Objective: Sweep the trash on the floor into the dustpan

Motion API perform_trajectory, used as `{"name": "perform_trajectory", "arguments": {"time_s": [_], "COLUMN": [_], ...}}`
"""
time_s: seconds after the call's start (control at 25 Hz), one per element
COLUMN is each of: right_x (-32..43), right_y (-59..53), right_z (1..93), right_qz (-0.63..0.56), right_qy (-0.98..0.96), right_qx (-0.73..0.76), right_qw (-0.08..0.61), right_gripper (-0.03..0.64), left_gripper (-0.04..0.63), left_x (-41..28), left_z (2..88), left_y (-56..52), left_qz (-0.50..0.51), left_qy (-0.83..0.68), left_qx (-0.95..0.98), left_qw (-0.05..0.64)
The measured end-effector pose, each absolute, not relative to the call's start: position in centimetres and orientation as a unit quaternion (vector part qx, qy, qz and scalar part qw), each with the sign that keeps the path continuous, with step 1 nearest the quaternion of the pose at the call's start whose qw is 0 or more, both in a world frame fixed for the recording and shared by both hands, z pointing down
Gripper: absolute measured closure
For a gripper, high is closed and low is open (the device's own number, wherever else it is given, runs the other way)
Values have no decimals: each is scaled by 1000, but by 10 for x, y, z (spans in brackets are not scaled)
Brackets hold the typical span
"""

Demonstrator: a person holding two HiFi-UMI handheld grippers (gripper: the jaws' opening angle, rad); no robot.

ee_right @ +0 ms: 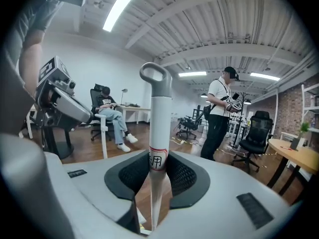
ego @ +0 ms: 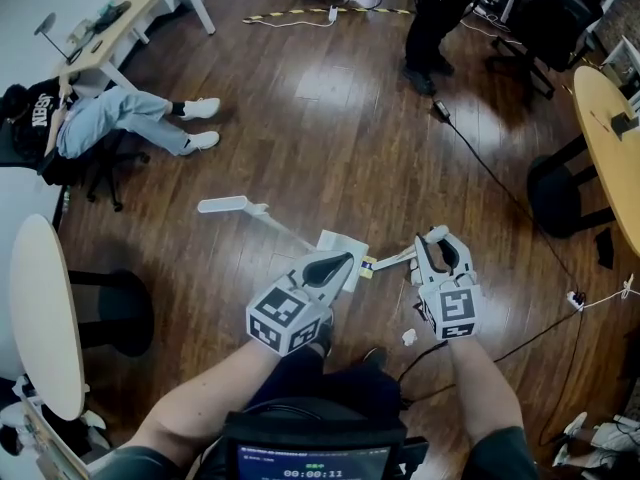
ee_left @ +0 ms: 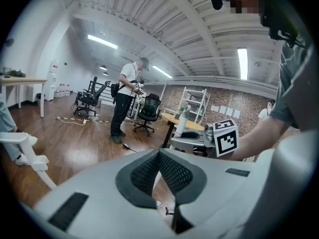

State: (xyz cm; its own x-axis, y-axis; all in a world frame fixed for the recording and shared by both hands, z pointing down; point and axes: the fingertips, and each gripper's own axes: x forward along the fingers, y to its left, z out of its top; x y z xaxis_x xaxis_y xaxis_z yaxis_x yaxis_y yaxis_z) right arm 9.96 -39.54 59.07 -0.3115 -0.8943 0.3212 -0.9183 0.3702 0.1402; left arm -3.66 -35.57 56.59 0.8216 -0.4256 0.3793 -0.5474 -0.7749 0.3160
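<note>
the right gripper is squeezing the broom, a smooth white stick with a grey ring on top. the stick is slanting down toward the dustpan. the left gripper is pinching what looks like that flat white dustpan's thin edge. the trash, a crumpled white bit, is lying on the shiny wood floor. it is nearer the right gripper, so the broom is likely needing to push it left.
</note>
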Motion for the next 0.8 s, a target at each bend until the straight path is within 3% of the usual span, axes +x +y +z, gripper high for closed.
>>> {"name": "perform_trajectory", "arguments": {"time_s": [0.32, 0.8], "right_x": [65, 94], "right_y": [-397, -352], "right_z": [579, 533], "right_qz": [60, 53], "right_qy": [-805, -774], "right_qx": [573, 619], "right_qw": [140, 121], "right_gripper": [492, 492], "left_gripper": [584, 584], "left_x": [-65, -55], "left_z": [564, 543], "left_y": [-360, -346], "left_qz": [141, 133], "left_qy": [-268, -256], "left_qx": [928, 935], "left_qw": [216, 205]}}
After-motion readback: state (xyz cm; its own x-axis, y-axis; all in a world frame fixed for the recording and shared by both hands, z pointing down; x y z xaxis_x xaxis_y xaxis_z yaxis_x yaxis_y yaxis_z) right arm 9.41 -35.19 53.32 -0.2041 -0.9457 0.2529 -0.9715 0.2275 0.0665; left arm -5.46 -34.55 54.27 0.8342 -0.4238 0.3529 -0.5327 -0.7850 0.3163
